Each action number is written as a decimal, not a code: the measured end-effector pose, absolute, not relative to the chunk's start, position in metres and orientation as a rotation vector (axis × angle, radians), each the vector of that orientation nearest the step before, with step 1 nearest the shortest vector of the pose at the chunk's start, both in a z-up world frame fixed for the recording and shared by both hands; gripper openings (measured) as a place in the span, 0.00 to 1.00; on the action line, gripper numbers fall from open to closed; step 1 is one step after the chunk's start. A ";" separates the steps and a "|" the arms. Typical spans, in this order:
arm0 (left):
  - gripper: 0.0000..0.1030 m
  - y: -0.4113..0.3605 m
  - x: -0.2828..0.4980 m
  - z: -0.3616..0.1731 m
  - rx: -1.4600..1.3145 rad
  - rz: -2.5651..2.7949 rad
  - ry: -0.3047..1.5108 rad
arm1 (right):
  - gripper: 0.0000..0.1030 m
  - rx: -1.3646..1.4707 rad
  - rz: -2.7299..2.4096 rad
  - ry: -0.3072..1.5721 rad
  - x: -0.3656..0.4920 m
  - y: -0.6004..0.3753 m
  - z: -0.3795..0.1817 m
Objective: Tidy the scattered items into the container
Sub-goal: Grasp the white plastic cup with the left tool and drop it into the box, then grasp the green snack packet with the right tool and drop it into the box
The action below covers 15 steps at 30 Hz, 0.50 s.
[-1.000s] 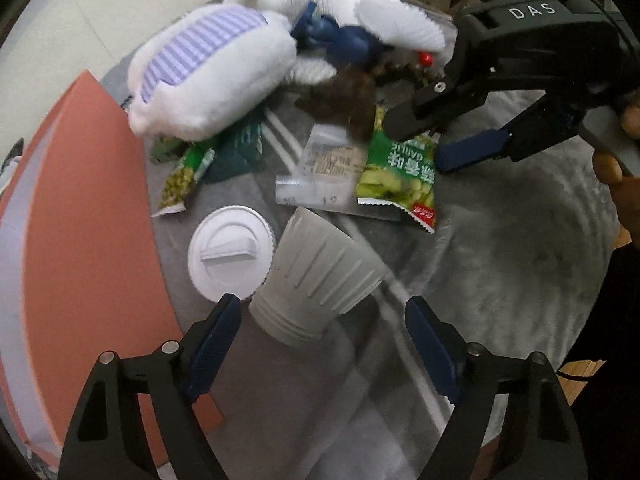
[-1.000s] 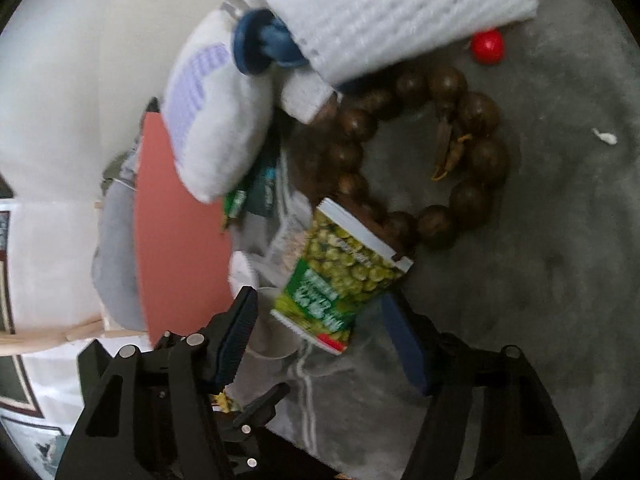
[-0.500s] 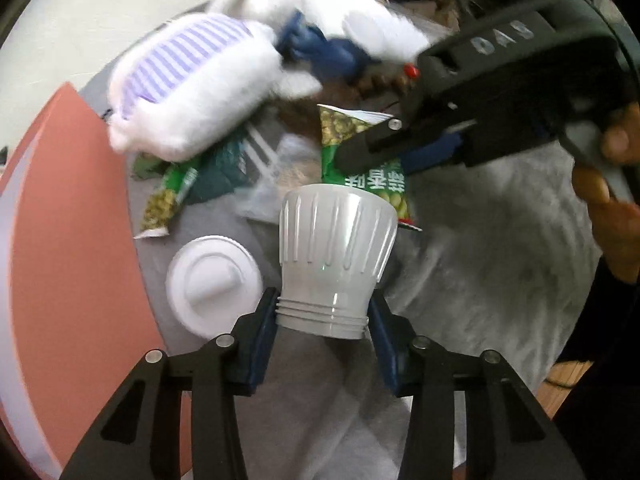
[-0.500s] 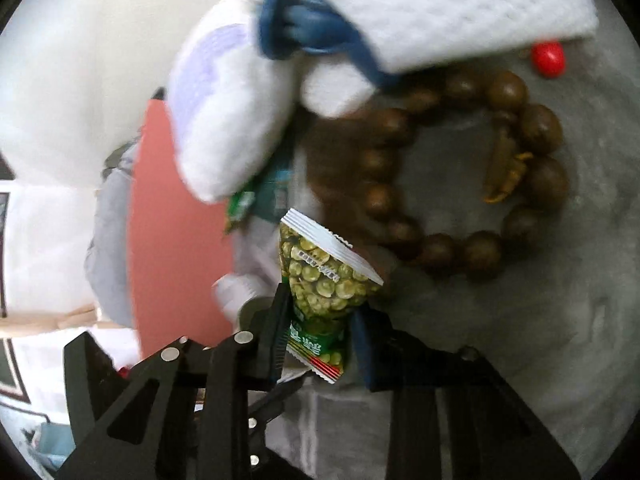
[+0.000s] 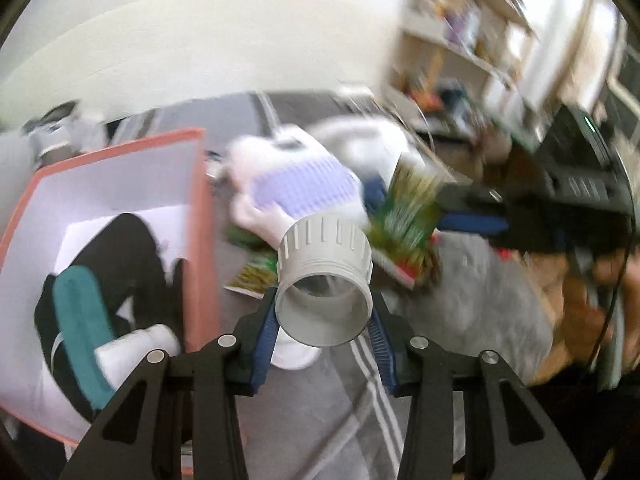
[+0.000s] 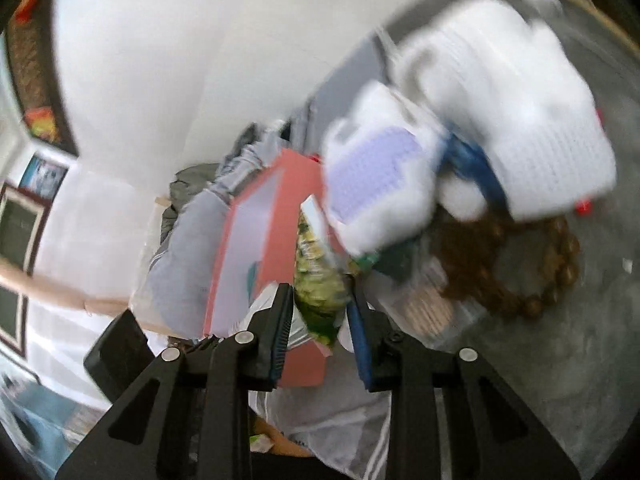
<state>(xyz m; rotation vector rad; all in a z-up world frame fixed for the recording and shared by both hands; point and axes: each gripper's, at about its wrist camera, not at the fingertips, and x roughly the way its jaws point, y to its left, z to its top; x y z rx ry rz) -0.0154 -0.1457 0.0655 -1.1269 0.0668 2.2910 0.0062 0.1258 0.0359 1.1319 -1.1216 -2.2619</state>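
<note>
My left gripper point(image 5: 323, 328) is shut on a grey ribbed plastic jar point(image 5: 324, 276), held above the grey blanket with its open mouth toward the camera. My right gripper point(image 6: 320, 316) is shut on a green pea snack packet point(image 6: 318, 276), lifted off the blanket; it also shows blurred in the left wrist view point(image 5: 404, 220). The salmon-pink container point(image 5: 200, 216) stands to the left, holding a black and teal item point(image 5: 80, 312); in the right wrist view it point(image 6: 288, 216) lies just beyond the packet.
A white lid point(image 5: 294, 354) lies under the jar. A plush toy with a purple striped patch point(image 5: 304, 188) and another snack packet point(image 5: 252, 276) lie beyond. A brown bead bracelet point(image 6: 532, 272) and a clear packet point(image 6: 428, 308) lie on the blanket. Shelves point(image 5: 472, 40) stand behind.
Both grippers closed on their items and lifted them. The left tilted up with the jar, bringing the container's inside into view. The right swung with the packet toward the container.
</note>
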 end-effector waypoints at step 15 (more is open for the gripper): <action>0.73 -0.295 -0.059 0.063 -1.199 2.816 -0.343 | 0.26 1.117 -2.329 -0.736 -0.063 -0.021 0.078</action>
